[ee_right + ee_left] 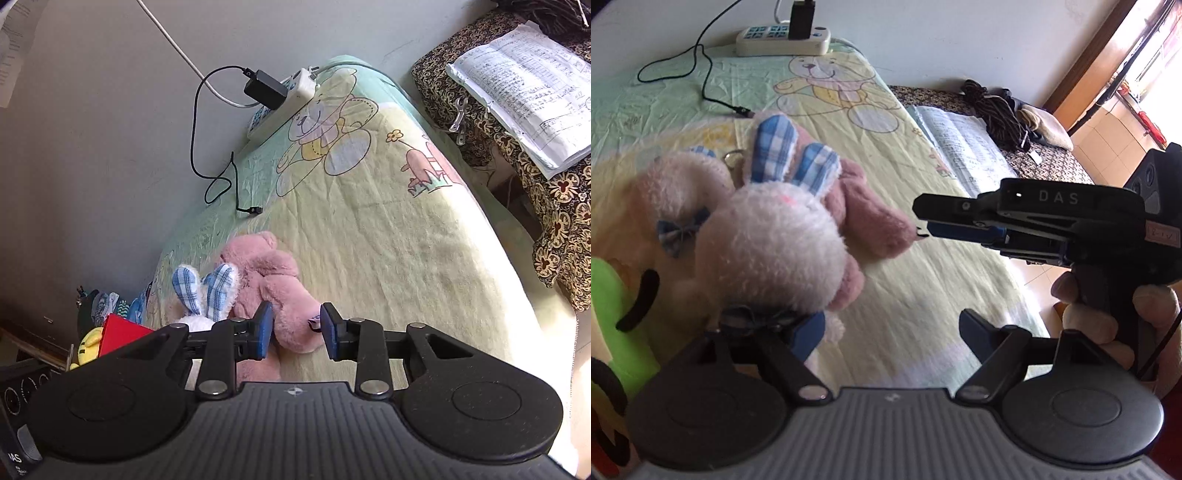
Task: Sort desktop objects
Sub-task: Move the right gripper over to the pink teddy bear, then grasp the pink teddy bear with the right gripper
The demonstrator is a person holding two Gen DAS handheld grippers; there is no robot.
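Right wrist view: right tongs (297,330) spread, blue pads (263,330) flanking the near limb of the pink plush toy (273,280). Toy lying on the blanket-draped bench (406,277), straight ahead of the tips. No pinch yet, by the look of it. Left pad close against the fur, right pad just clear of it, beside a small dark tag.

Left wrist view: left tongs (892,332) also spread wide and pinching nothing. White plush rabbit with blue checked ears (775,236) slumped over the left finger and pressed against the pink toy just beyond it. Cream plush toy with a small blue bow (676,206) further out to the left of those tongs.

Likely step in hand: take the pink toy out of the huddle with the right tongs. To do it well:

- Ease forward a little first, so the pads seat on the thick of the limb rather than its tip.
- Close slowly and go on well past first contact. Plush probably squashes a good deal, and a light pinch would likely slip off.
- Lift straight up, then draw away to the right, since the rabbit's ears lie against the pink fur and could drag along.
- Hold the left tongs where they are, finger under the rabbit, to steady it during the pull.
- Stay clear of the black charging cable (210,184) far ahead of the right tongs. No snag seems likely at this spacing.
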